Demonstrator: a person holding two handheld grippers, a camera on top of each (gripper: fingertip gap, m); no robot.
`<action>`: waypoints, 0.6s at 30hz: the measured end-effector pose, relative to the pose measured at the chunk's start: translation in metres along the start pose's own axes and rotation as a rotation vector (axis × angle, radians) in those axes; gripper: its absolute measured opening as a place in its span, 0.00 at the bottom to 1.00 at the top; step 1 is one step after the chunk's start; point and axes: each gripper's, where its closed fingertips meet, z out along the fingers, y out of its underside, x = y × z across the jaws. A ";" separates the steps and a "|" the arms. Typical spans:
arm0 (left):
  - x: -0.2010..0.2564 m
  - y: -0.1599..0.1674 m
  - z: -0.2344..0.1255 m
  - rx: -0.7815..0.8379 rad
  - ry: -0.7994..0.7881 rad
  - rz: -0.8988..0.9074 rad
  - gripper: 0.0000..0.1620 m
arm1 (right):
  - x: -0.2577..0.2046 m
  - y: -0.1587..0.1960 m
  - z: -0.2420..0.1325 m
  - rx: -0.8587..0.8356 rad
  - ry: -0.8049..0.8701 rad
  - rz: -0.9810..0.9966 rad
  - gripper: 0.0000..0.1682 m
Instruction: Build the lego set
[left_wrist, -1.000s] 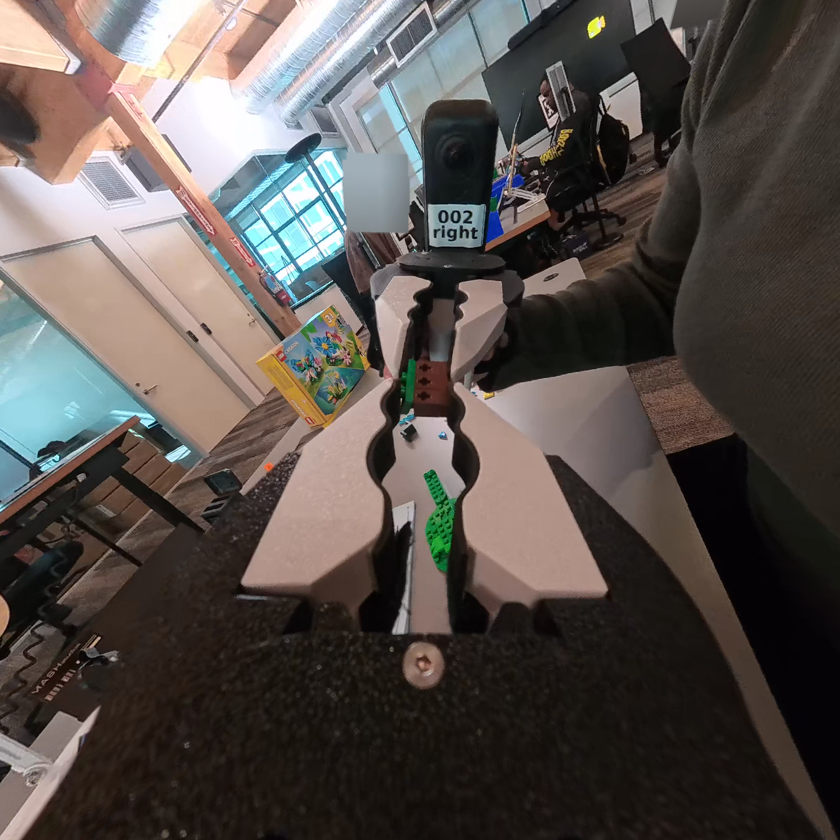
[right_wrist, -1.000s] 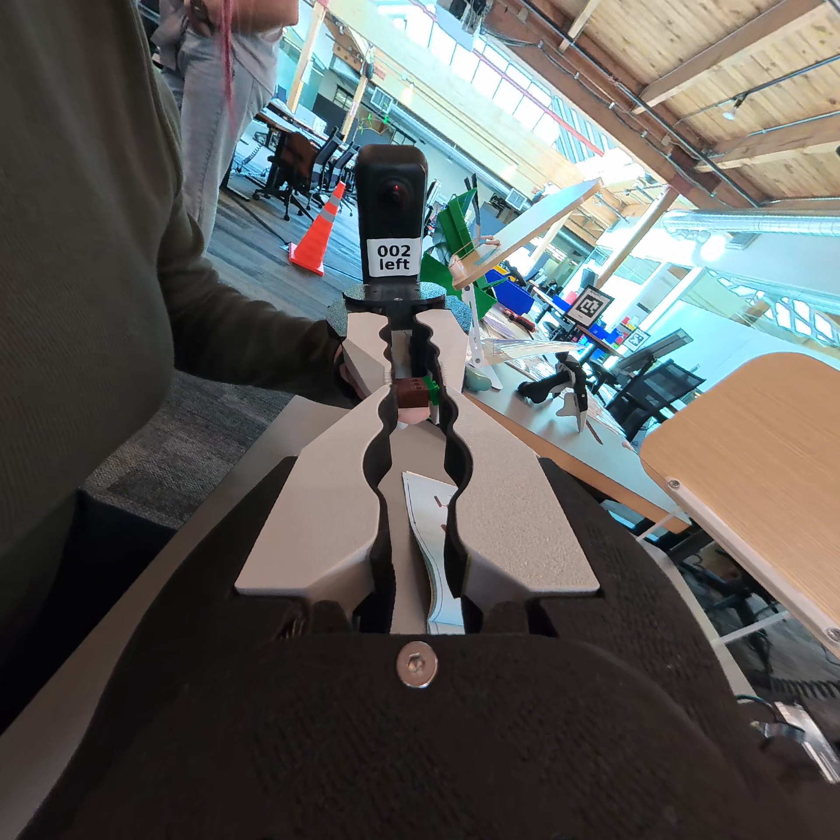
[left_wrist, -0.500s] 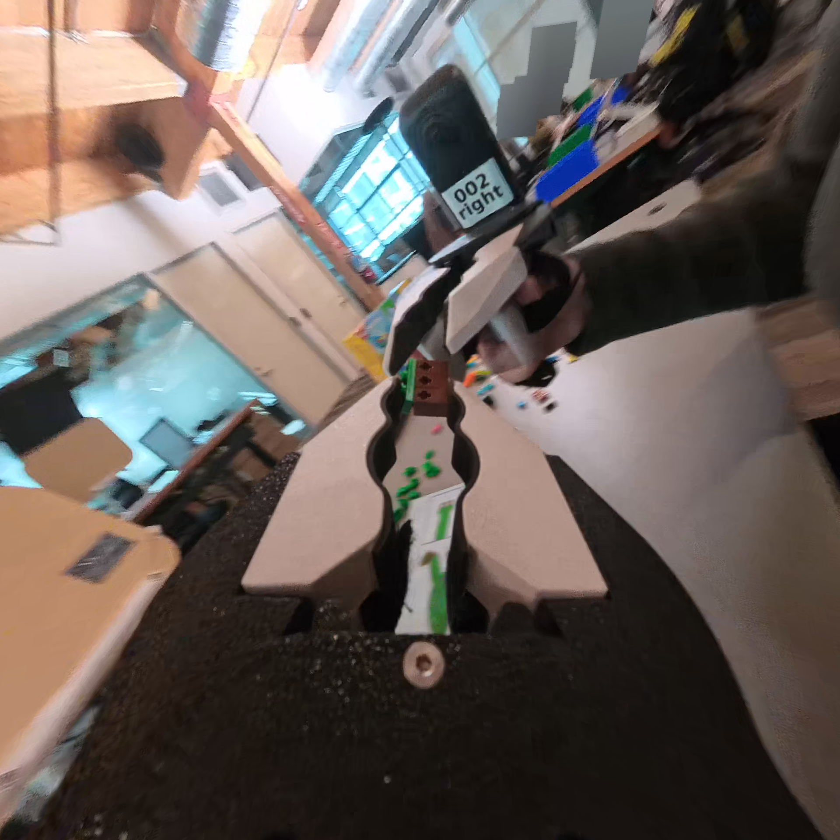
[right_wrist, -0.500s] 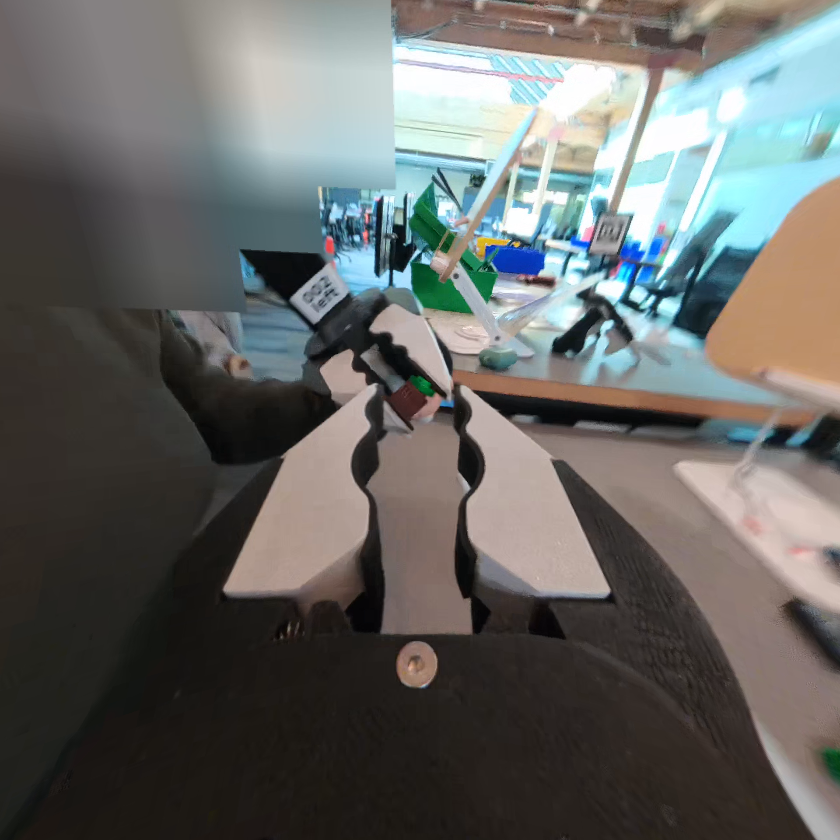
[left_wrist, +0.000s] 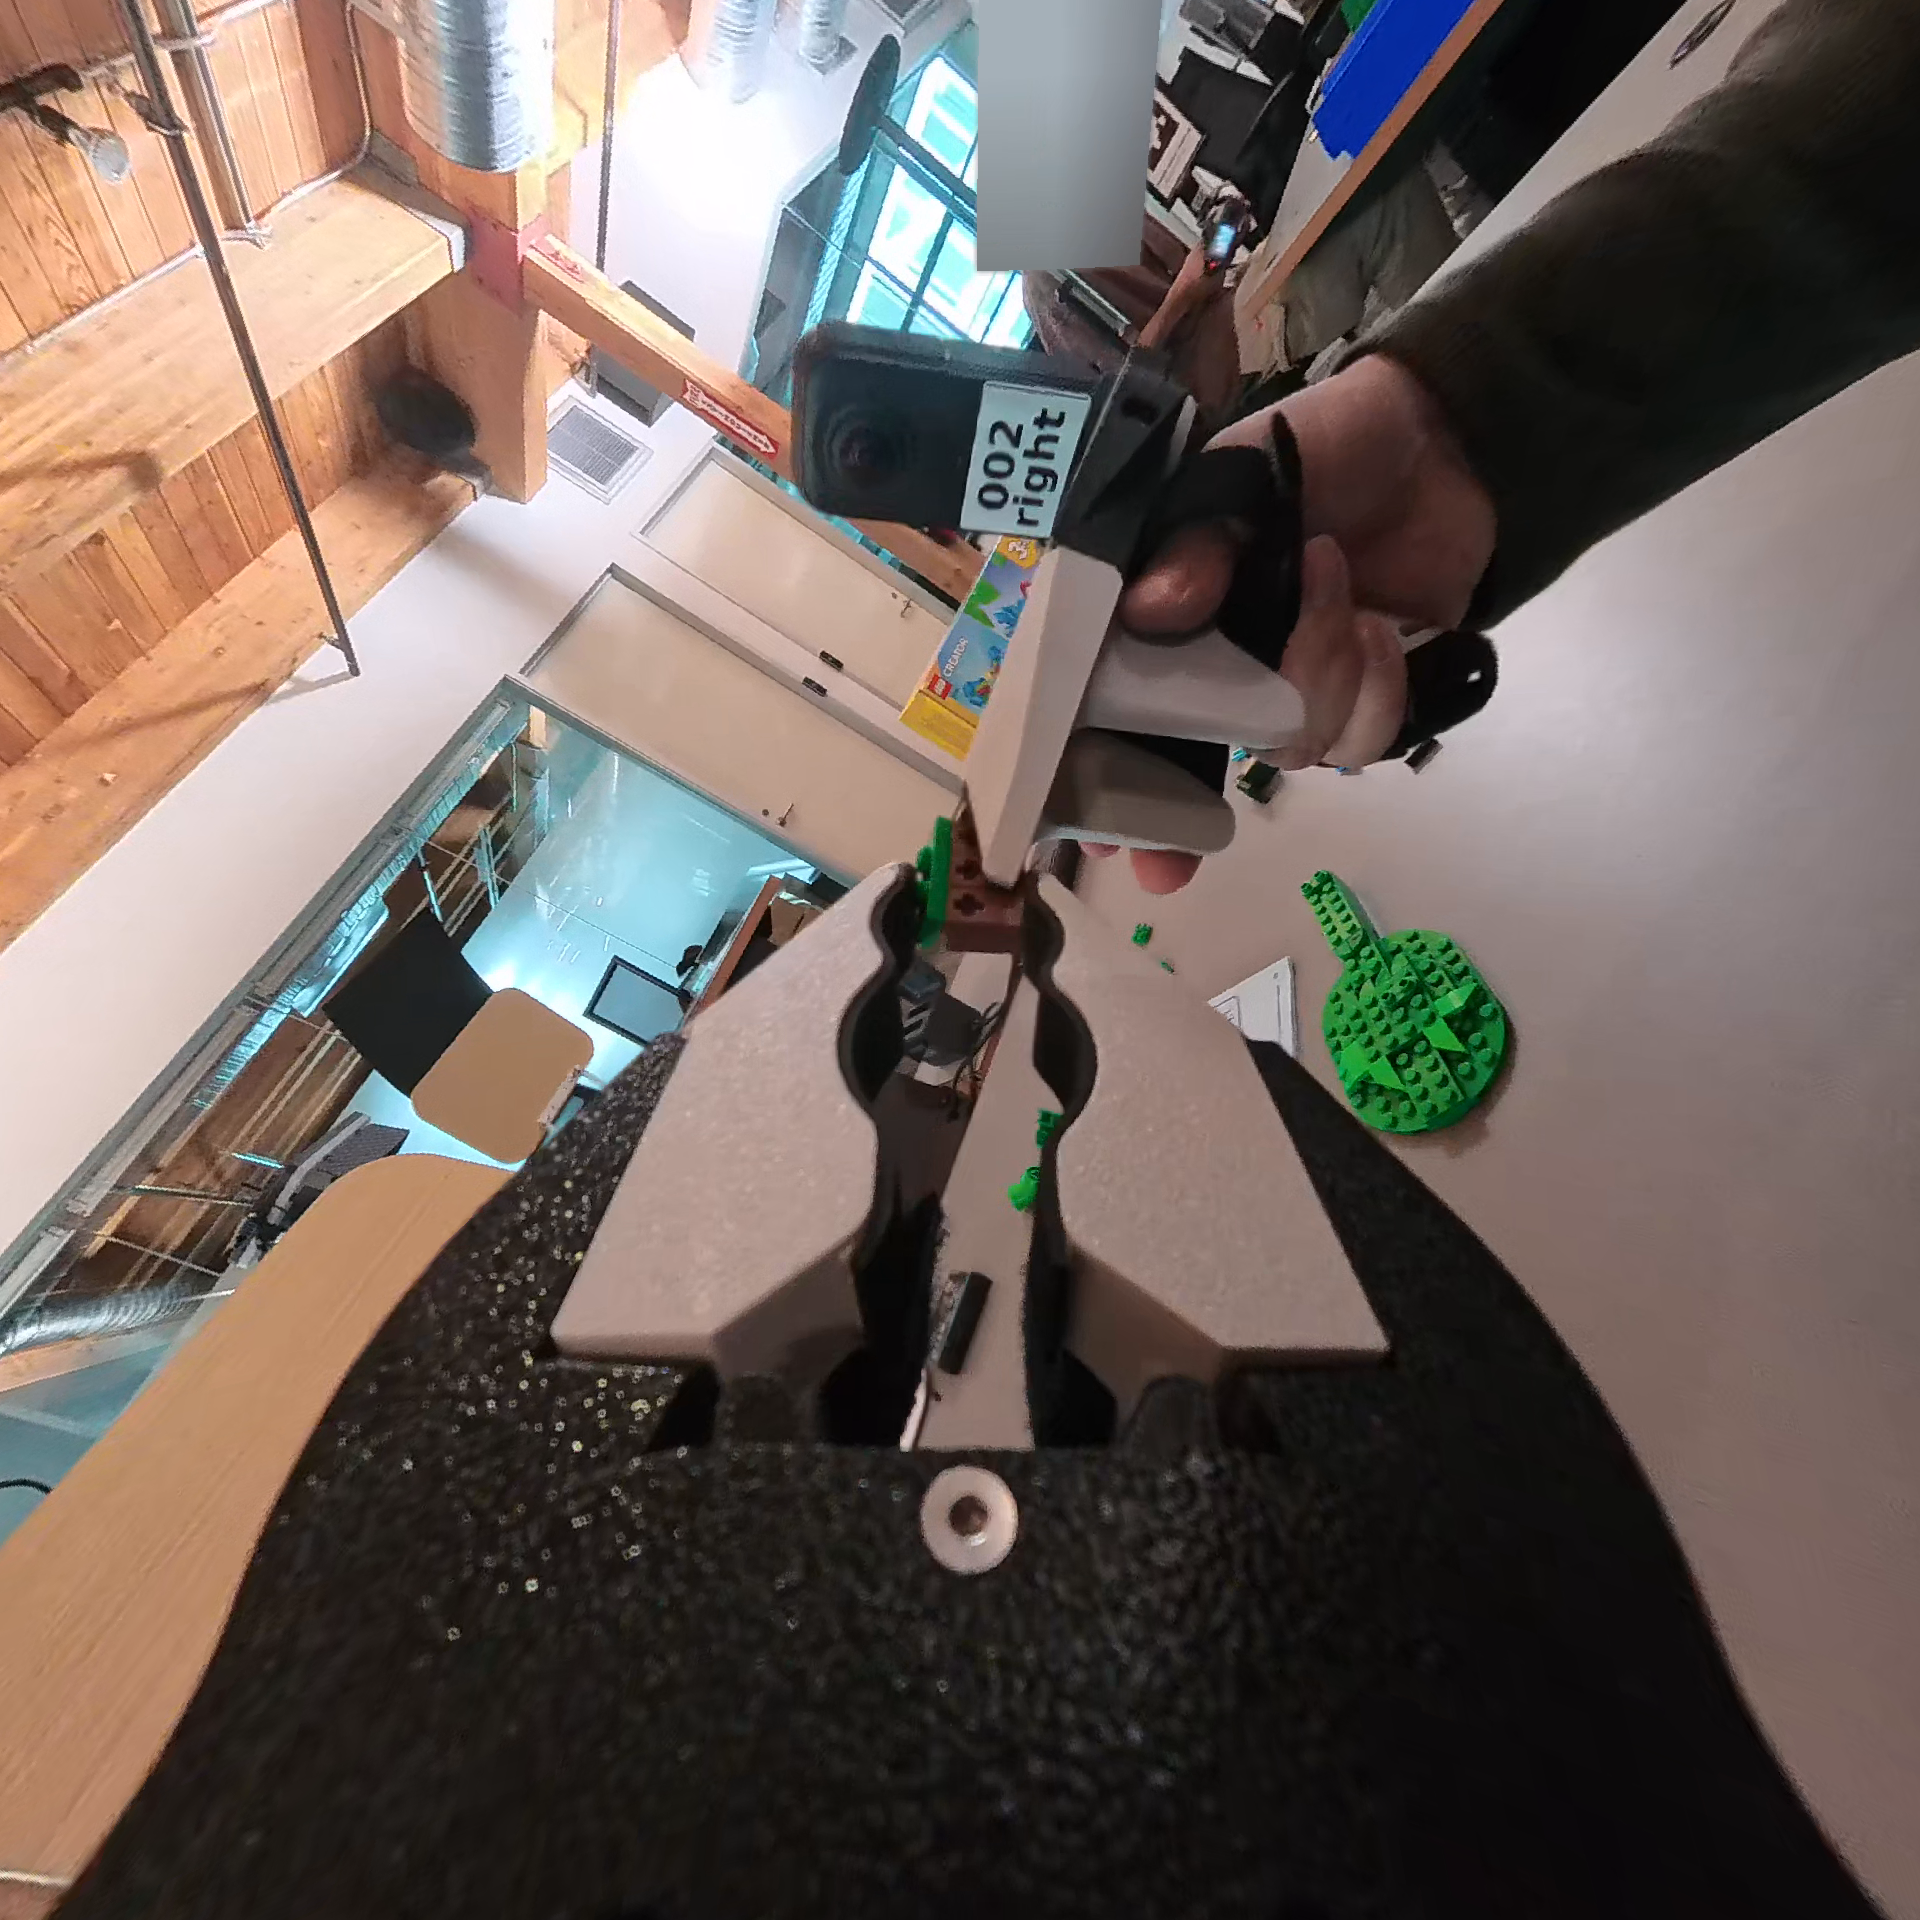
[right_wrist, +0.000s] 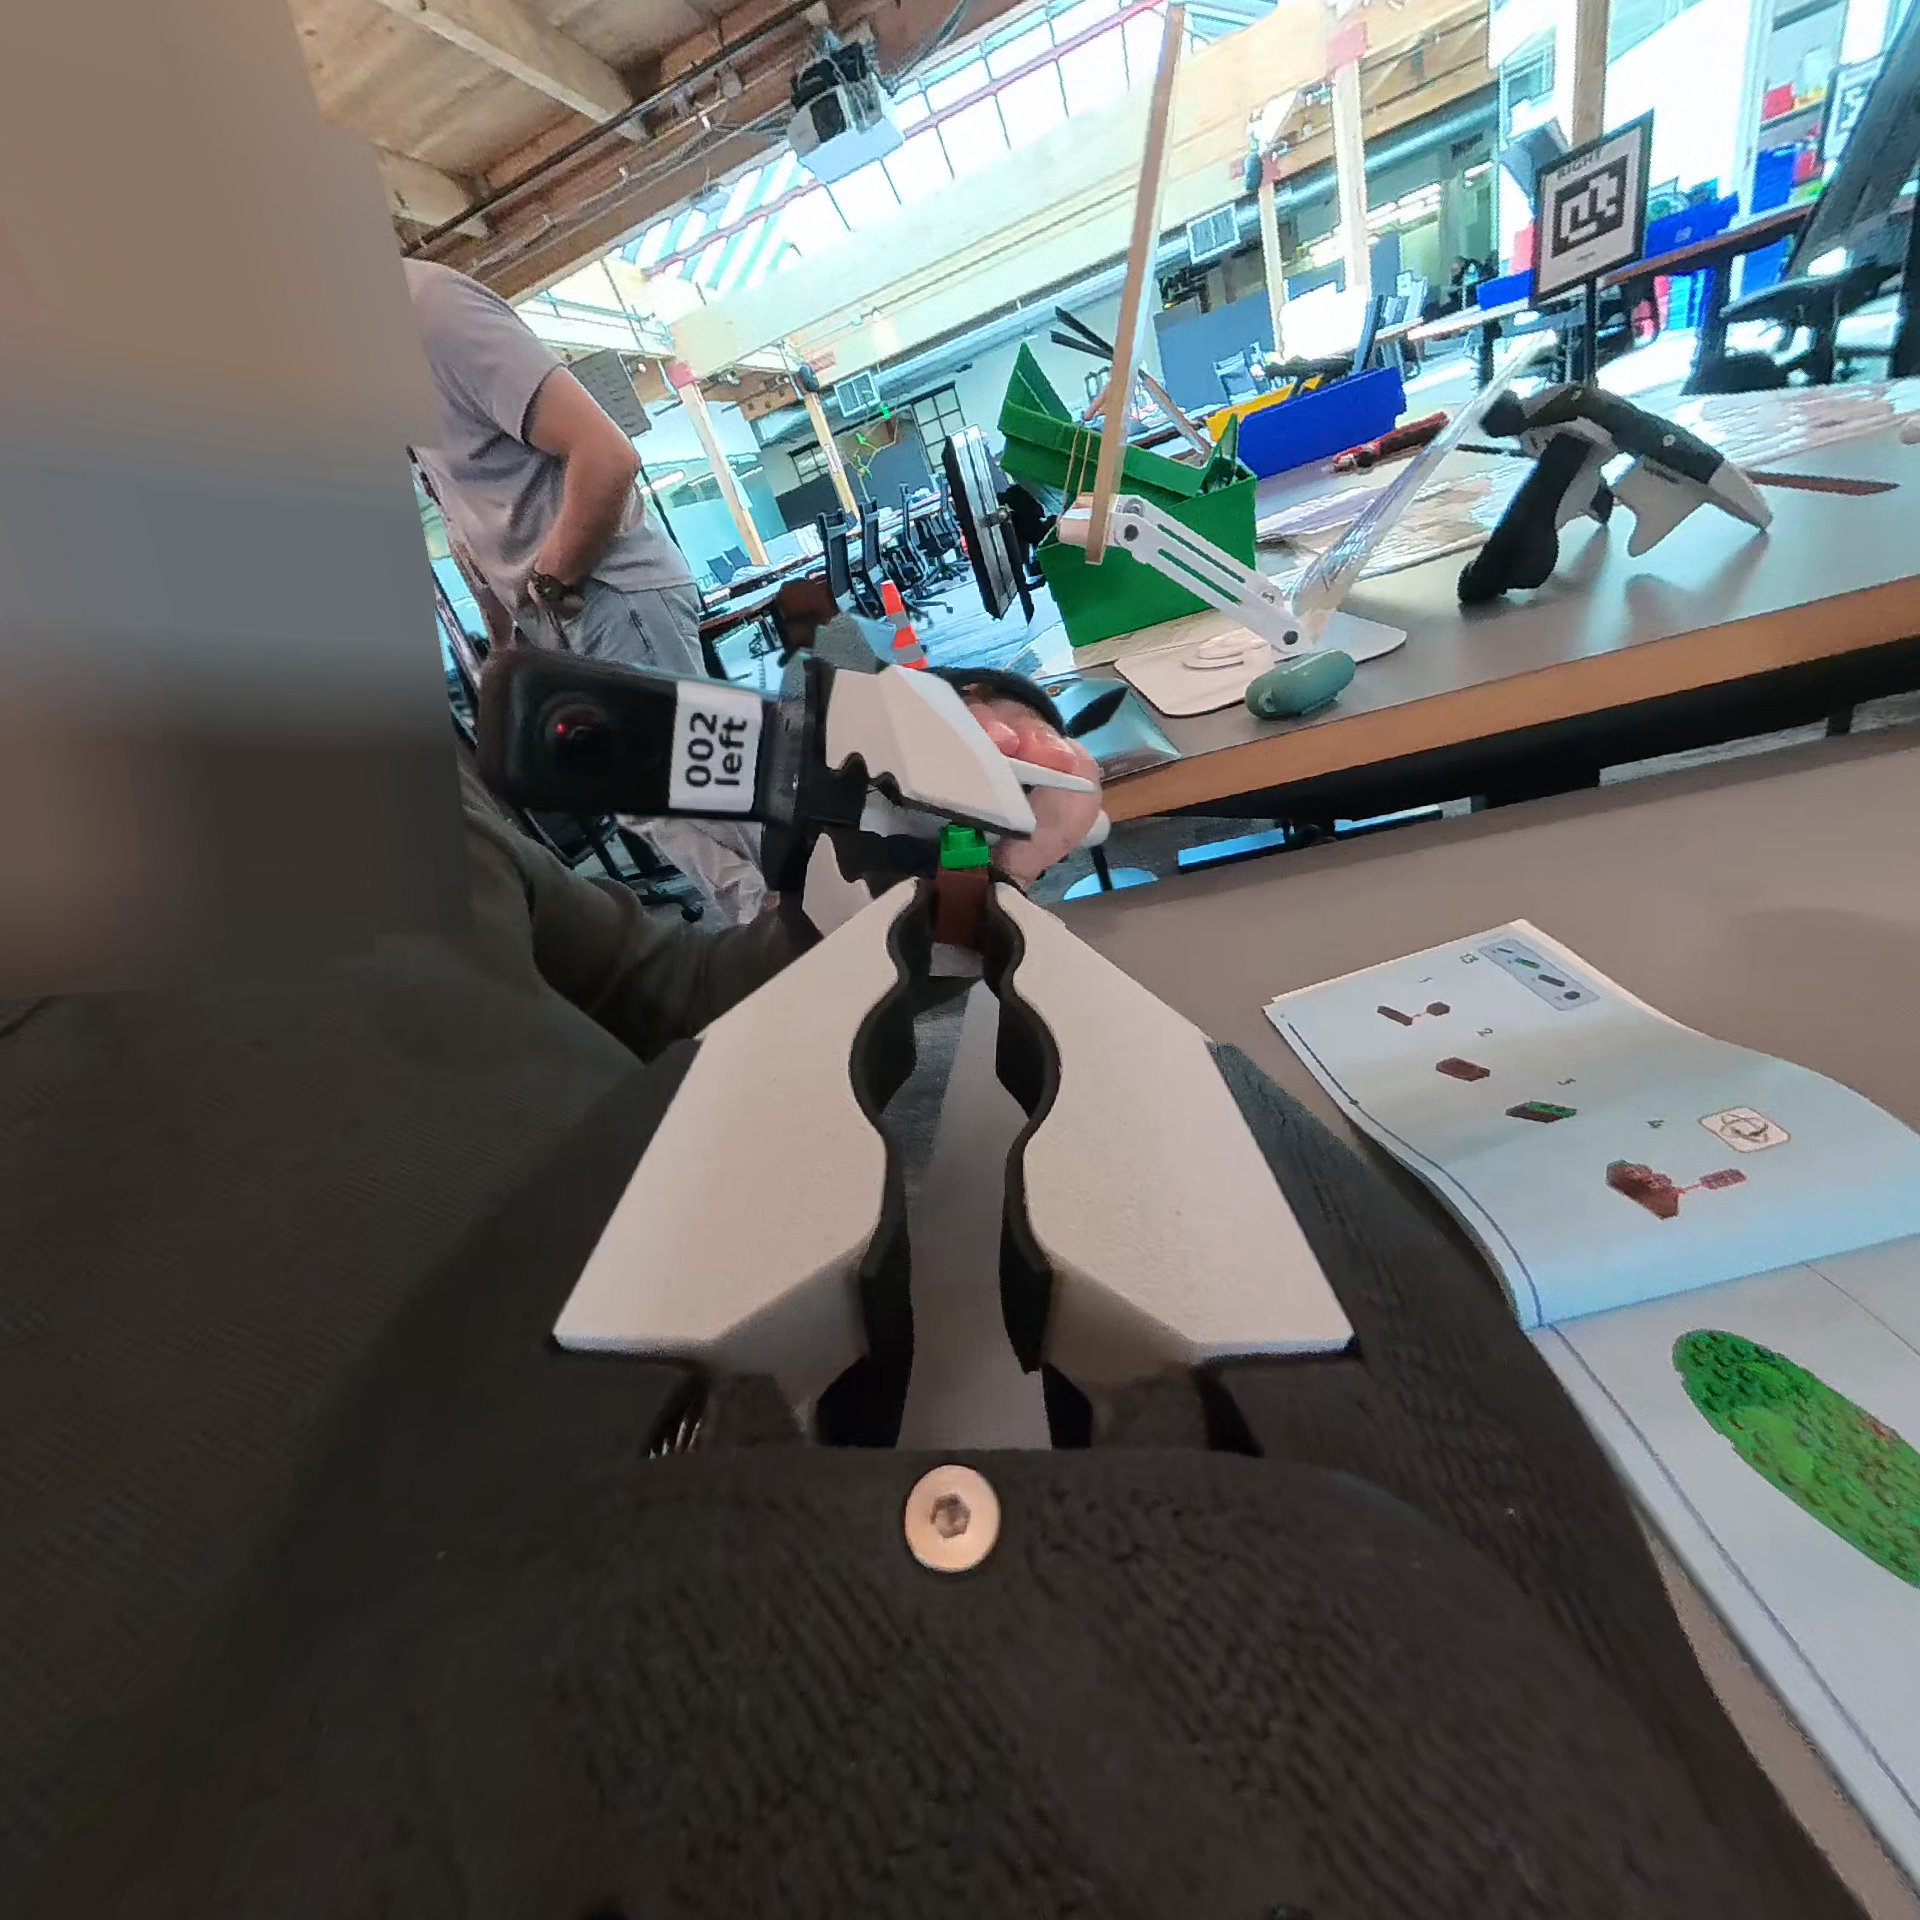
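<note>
A small brown brick assembly (left_wrist: 982, 923) with a green piece (left_wrist: 940, 864) on its side is held above the grey table (left_wrist: 1683, 831). My left gripper (left_wrist: 971, 902) is shut on it. My right gripper (left_wrist: 995, 854) meets it from the far side, turned about a quarter turn. In the right wrist view my right gripper (right_wrist: 956, 916) is shut on the same brown brick (right_wrist: 958, 894), the green piece (right_wrist: 961, 844) on top, with the left gripper (right_wrist: 1013, 823) just beyond. A round green studded plate (left_wrist: 1413, 1029) lies on the table.
An open instruction booklet (right_wrist: 1558, 1122) lies on the table to the right of my right gripper. A set box (left_wrist: 961, 675) stands at the far end. Loose small pieces (left_wrist: 1143, 935) dot the table. A person (right_wrist: 540, 468) stands behind, near another desk (right_wrist: 1507, 665). Only a small space, under 4 cm, lies between the two pairs of fingers.
One second ago both grippers met head-on at the brick. The right gripper then opened and rolled, and both views tilted. Now the right gripper is closed on the brick, a quarter turn from the left.
</note>
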 end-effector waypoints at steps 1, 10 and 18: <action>0.001 0.000 0.000 0.003 0.009 -0.007 0.11 | -0.001 0.001 0.000 -0.004 0.003 -0.029 0.04; 0.002 -0.002 0.000 0.010 -0.003 0.038 0.10 | -0.004 0.001 -0.001 -0.015 0.005 -0.075 0.04; 0.006 0.011 0.002 -0.106 -0.011 0.240 0.10 | 0.008 0.009 -0.001 -0.037 0.074 -0.076 0.04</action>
